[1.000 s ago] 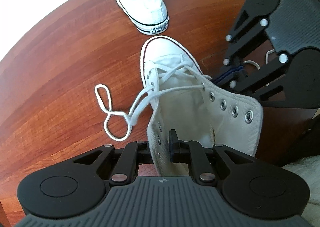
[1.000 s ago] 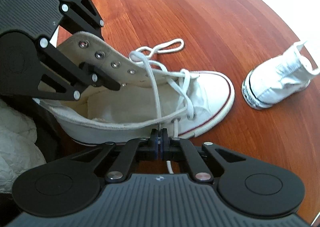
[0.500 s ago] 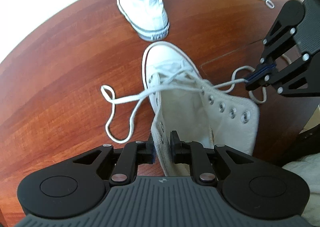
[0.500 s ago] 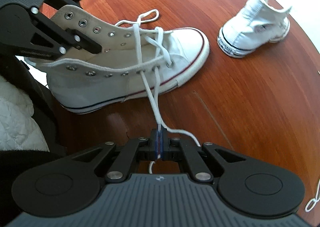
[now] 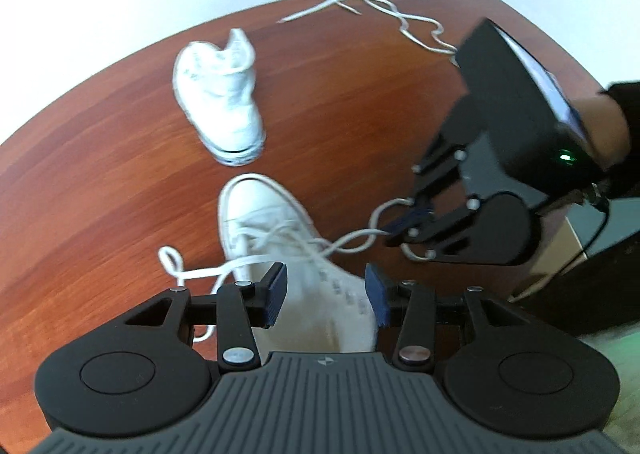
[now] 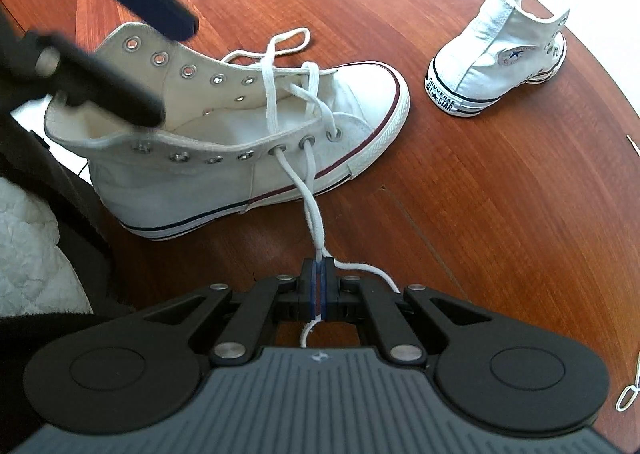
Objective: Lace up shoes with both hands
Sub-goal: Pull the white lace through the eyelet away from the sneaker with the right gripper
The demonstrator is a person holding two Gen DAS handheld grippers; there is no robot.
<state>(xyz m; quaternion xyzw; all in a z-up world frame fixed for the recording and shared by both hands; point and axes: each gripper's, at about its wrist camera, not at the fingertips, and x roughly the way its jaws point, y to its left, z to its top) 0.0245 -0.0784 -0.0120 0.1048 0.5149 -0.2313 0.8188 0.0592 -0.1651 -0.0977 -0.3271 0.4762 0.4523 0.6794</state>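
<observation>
A big white shoe [image 6: 240,142] is seen lying on the red-brown wooden bench [image 6: 500,214], with its toe pointed away from the person. A white lace [image 6: 308,190] is threaded through only the holes nearest the toe, and the upper holes are left bare.

The right claw [image 6: 319,296] is squeezed tight on one end of the lace. The lace is pulled out of a side hole of the shoe and is stretched down to the blue pads [image 6: 326,294], where it is pinched (a short bit is seen poking out behind them). This claw is held off to the side of the shoe, low over the bench.

The left claw [image 5: 326,296] is held above the open top of the shoe. Its jaws have just been opening, and now they are spread wide. Nothing is gripped by them; the shoe's ankle part is only seen below, in the gap between the blue pads. The left view is blurred.

The other end of the lace is left loose on the bench in a loop [image 5: 172,260], on the far side of the shoe from the right claw.

A second white shoe [image 6: 504,70] is stood upright further off on the bench, well apart from the first. It is seen from its heel side, and a star badge is shown on its ankle. Another loose lace [image 5: 384,20] is laid near the far edge of the bench.
</observation>
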